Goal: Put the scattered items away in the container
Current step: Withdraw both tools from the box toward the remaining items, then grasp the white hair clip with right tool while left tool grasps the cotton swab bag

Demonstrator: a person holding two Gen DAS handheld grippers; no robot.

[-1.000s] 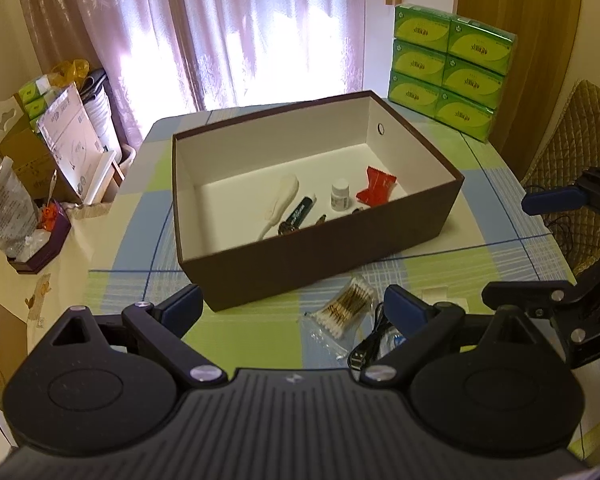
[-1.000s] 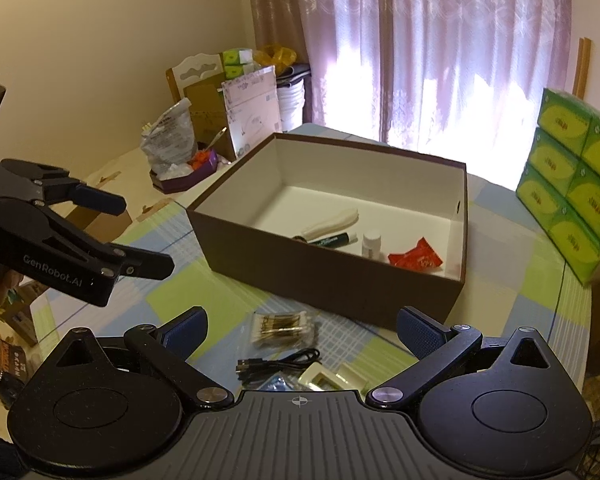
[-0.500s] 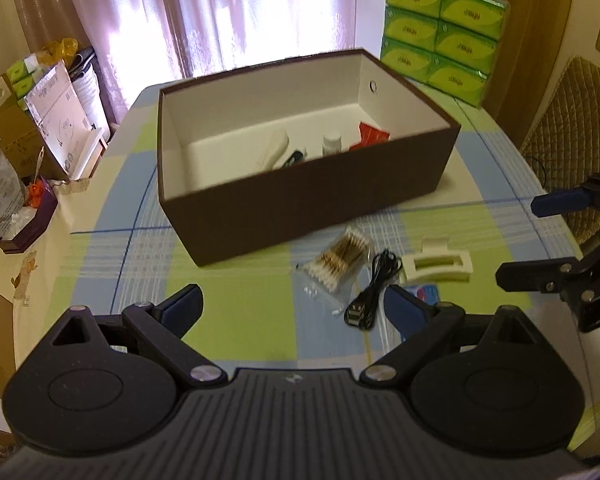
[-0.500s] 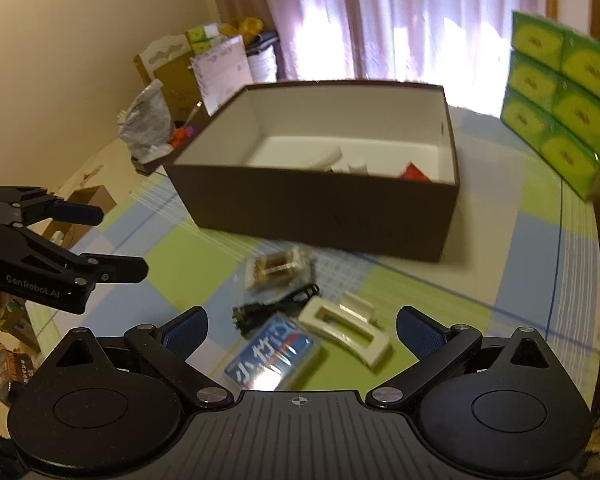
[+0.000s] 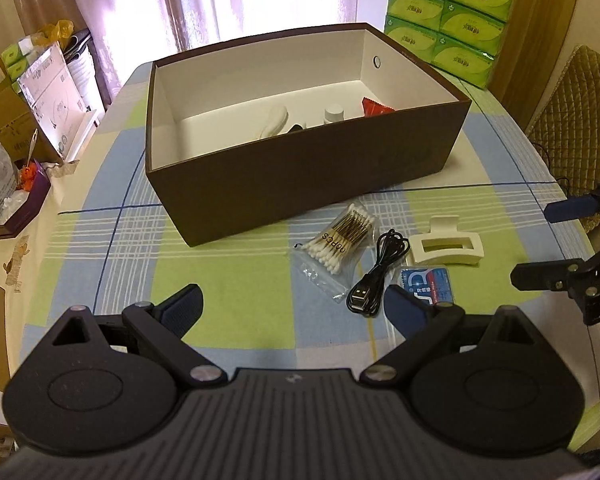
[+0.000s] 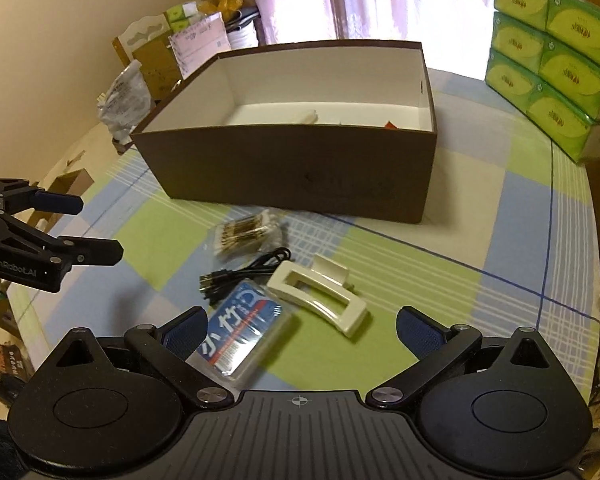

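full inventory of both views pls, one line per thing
box: 1, brown, white inside, table centre
items in box: at least 4, mostly hidden
cotton swab bag: 1, clear, in front of box
cable: 1, black, beside the swabs
hair clip: 1, cream, beside the cable
small packet: 1, blue, nearest the right gripper
tissue packs: 6, green, stacked behind the box
table: 1, green-blue check cloth
left gripper: open, empty
right gripper: open, empty

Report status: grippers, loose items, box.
Left gripper open, empty. Right gripper open, empty, low over blue packet and hair clip. Swabs and cable also outside box. Nothing in the way.
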